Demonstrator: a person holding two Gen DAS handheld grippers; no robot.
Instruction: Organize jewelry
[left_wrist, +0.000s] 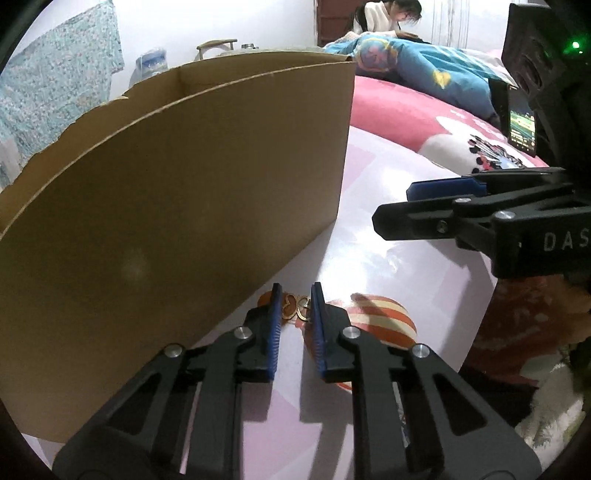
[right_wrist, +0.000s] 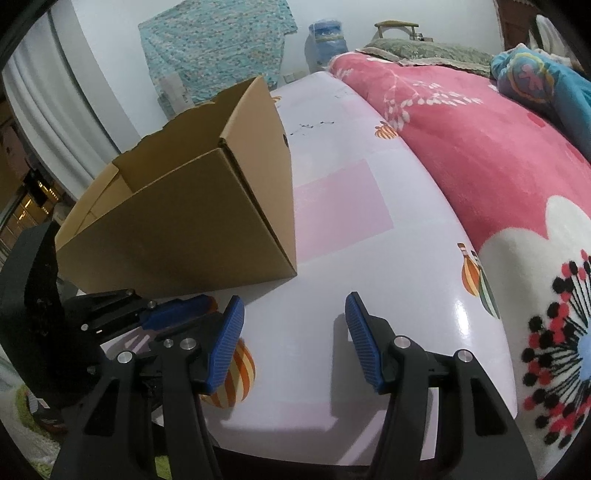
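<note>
Glossy pink table (left_wrist: 388, 258) — left gripper (left_wrist: 295, 295) fingers narrowly parted around gold heart jewelry (left_wrist: 295, 308); right gripper (right_wrist: 293, 306) fingers spread, empty.

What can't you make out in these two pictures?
- Gold jewelry piece, left wrist view: the left gripper's fingertips flank it; whether they press it is unclear.
- Same piece, right wrist view: hidden behind the left gripper.
- Cardboard box contents: its walls block the floor in both views.
</note>
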